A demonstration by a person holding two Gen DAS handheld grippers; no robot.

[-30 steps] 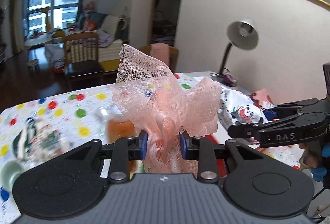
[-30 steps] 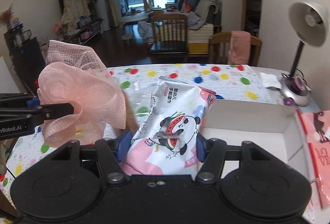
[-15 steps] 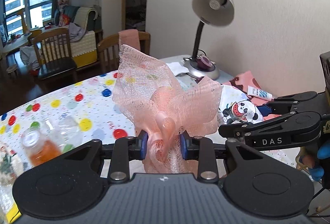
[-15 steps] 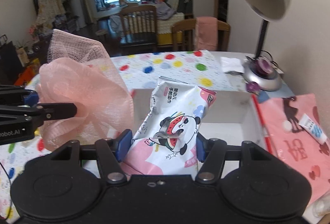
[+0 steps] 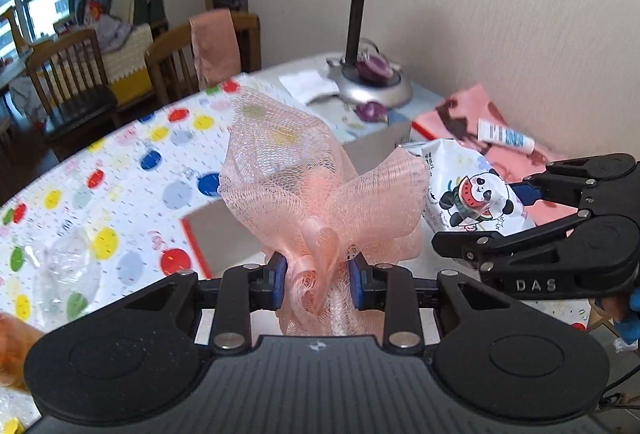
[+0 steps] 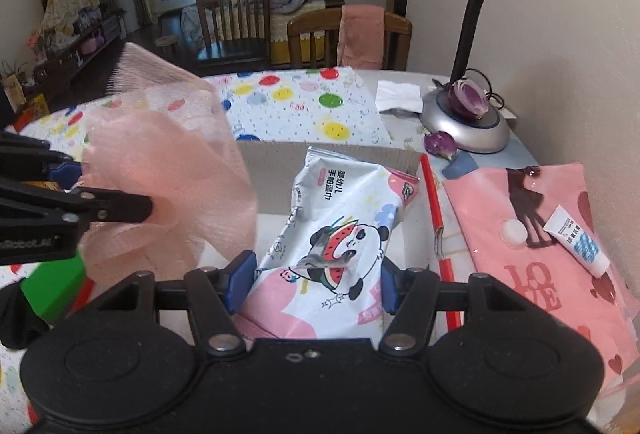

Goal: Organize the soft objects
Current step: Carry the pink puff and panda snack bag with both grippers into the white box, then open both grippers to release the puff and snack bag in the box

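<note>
Gauzy pink mesh pouf (image 5: 320, 190) bunched between left tongs (image 5: 319, 284).

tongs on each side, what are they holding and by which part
Left tongs pinch the pink mesh bath pouf at its gathered ribbon knot. Right tongs clamp the panda wipes packet across its lower end.

Table (image 6: 404, 136) bears dotted cloth (image 6: 304, 110), box (image 6: 332, 153), lamp (image 6: 466, 122).
</note>
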